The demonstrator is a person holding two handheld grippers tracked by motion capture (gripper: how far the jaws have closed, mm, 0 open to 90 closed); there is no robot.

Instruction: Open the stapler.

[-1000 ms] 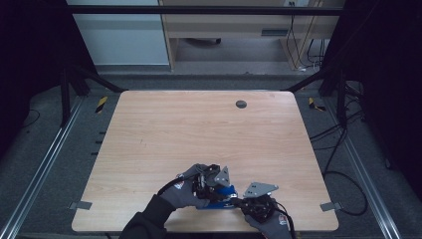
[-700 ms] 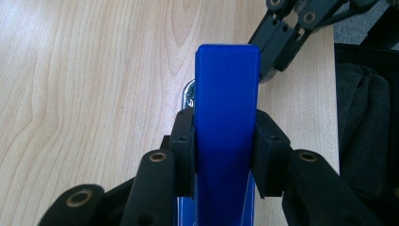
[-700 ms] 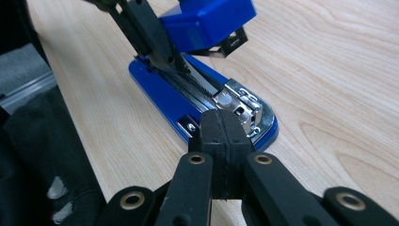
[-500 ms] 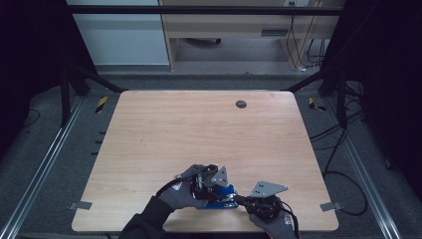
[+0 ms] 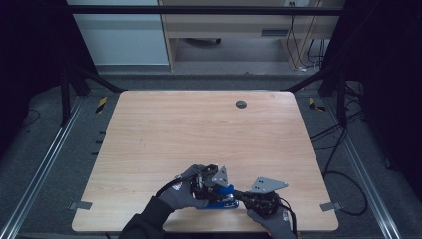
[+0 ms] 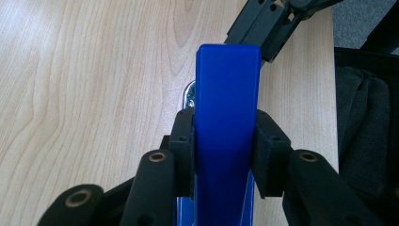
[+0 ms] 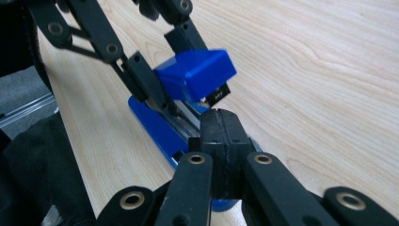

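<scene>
- Your blue stapler (image 5: 219,198) sits at the near edge of the tabletop (image 5: 199,129), roughly centred, between your 2 hands.
- Left claw (image 6: 226,155): pinching the stapler's blue top arm (image 6: 228,117) from both sides, pads flat against its flanks. Grip looks square and centred in the left gripper view.
- Right claw (image 7: 220,141): pads pressed together, no visible gap. It sits low at the stapler's front end, right over the blue base (image 7: 155,125). You can't tell from these views whether it pinches a thin part of the base or just presses on it.
- Right gripper view shows the top arm tilted up off the base, with the metal staple track (image 7: 188,117) exposed below and a small black part (image 7: 219,96) under the arm's nose.
- Status, my read: stapler is grasped and partly hinged open, so the approach and grasp steps look done.
- Left to do, my guess: swing the top arm further back while the base stays pinned, or whatever comes after opening.
- Risk: base could skid on the bare wood if the right claw is only pressing.
</scene>
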